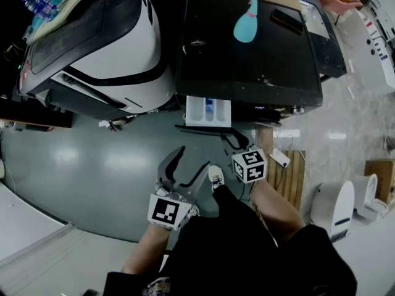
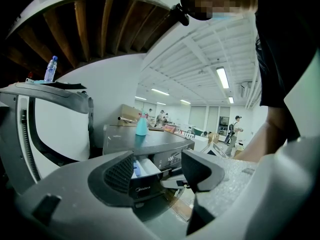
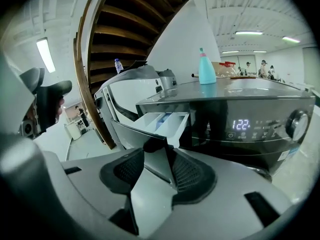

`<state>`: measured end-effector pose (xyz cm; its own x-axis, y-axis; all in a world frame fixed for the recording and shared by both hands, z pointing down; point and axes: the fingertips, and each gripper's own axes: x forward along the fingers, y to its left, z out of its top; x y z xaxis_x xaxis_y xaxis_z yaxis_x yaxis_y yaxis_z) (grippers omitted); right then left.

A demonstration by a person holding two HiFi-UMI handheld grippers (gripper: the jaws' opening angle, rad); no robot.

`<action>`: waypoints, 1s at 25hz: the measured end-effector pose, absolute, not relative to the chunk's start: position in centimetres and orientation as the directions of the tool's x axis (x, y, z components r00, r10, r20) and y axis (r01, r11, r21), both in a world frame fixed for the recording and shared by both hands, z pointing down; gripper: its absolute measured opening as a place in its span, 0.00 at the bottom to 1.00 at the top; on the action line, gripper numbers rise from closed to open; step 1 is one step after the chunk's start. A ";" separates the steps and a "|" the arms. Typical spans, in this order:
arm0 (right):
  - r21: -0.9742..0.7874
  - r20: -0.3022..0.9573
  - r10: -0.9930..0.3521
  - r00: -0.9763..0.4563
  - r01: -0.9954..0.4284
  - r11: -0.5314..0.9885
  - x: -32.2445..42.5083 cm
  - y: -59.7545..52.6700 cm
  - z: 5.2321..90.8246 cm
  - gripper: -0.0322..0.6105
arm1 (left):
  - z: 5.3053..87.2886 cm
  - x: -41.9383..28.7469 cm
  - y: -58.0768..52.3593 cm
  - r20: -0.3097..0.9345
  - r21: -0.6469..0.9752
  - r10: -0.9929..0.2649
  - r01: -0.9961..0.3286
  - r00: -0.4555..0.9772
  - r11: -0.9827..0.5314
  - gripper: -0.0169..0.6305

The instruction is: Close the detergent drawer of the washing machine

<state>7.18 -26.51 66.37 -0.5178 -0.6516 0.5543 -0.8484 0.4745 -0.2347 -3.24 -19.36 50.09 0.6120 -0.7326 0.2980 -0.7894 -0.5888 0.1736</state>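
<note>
The dark washing machine [image 1: 247,48] has its white detergent drawer [image 1: 208,111] pulled out at the front left. In the right gripper view the drawer [image 3: 162,121] stands just above and beyond the jaws, its blue compartment showing. My right gripper [image 1: 237,142] hovers just in front of the drawer; its jaws [image 3: 157,151] stand a narrow gap apart with nothing pressed between the pads. My left gripper [image 1: 192,159] is lower and to the left, wide open and empty. Between its jaws [image 2: 157,171] the drawer [image 2: 142,168] is seen farther off.
A teal bottle [image 1: 247,20] and a flat black object [image 1: 287,18] lie on the machine's top. A large white and black machine [image 1: 105,42] stands to the left. A wooden pallet [image 1: 290,171] and a white bin [image 1: 336,205] are on the right. The lit display [image 3: 241,124] and a knob [image 3: 299,125] are on the front panel.
</note>
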 end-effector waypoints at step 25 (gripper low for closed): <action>-0.260 0.551 -0.694 -0.463 -0.886 0.384 7.6 -33.6 66.6 0.33 | 51.3 -2.8 -21.5 0.297 0.207 -0.726 -0.784 0.621 -0.586 0.46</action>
<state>7.61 -33.59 66.63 -0.4631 -0.6943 0.5509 -0.8858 0.3842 -0.2604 -2.82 -21.50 51.31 0.6205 -0.7257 0.2971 -0.7838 -0.5856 0.2067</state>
